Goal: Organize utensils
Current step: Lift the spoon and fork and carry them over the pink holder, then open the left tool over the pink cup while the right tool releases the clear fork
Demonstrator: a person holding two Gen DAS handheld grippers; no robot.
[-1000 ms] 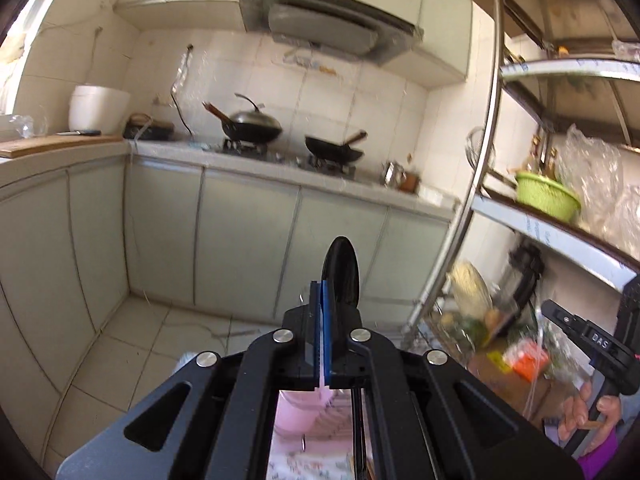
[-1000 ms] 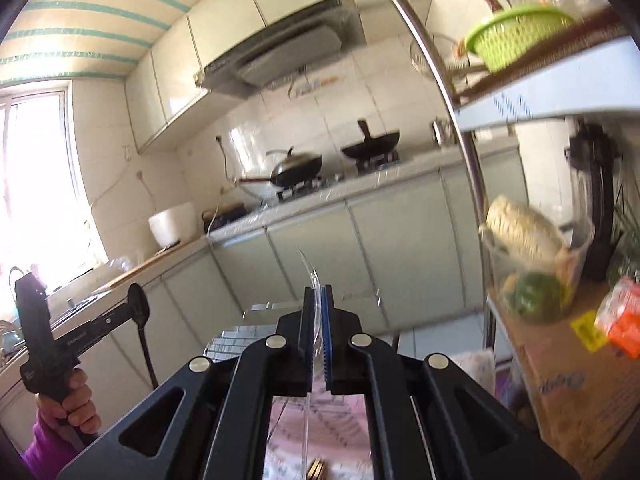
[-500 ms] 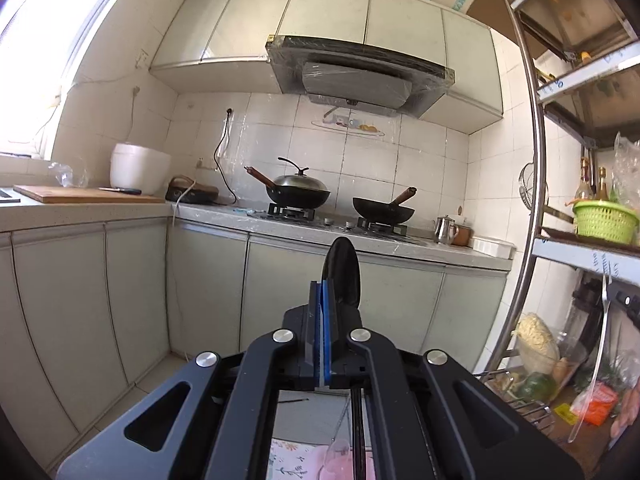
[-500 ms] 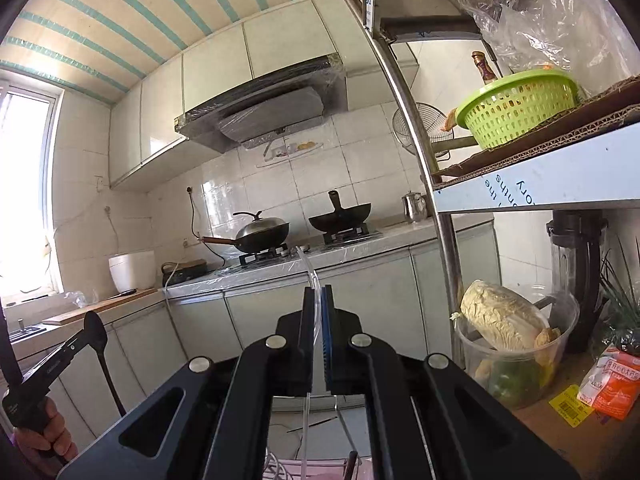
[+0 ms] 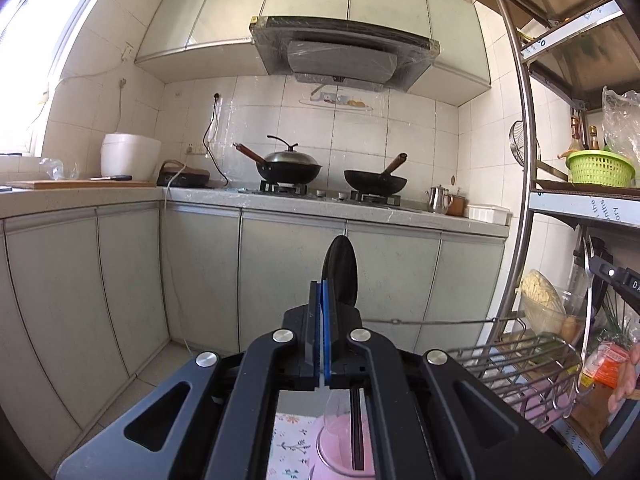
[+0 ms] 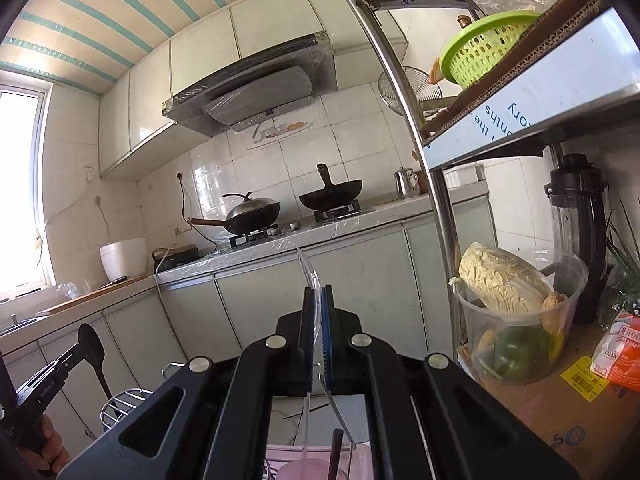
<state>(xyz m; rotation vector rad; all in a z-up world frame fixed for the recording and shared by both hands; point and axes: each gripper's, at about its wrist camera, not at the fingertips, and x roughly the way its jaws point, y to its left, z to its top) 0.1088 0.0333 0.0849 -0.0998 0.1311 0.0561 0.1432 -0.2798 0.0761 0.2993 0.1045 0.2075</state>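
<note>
- My left hand-held gripper [image 5: 323, 320] clamps a black spoon [image 5: 340, 276], bowl up, handle hanging into the pink cup [image 5: 344, 448].
- My right hand-held gripper [image 6: 319, 320] pinches a clear plastic utensil [image 6: 310, 276], upright.

Kitchen count: two woks [image 5: 289, 168] [image 5: 375, 181] on the bench [image 5: 200, 196]; one range hood [image 5: 344, 56]; one green basket [image 5: 600, 168]; one white rice cooker [image 5: 130, 156]; one metal teapot [image 5: 439, 199]; one black spoon [image 5: 340, 276]; one clear spoon [image 6: 310, 276]; one wire rack [image 5: 516, 364].
</note>
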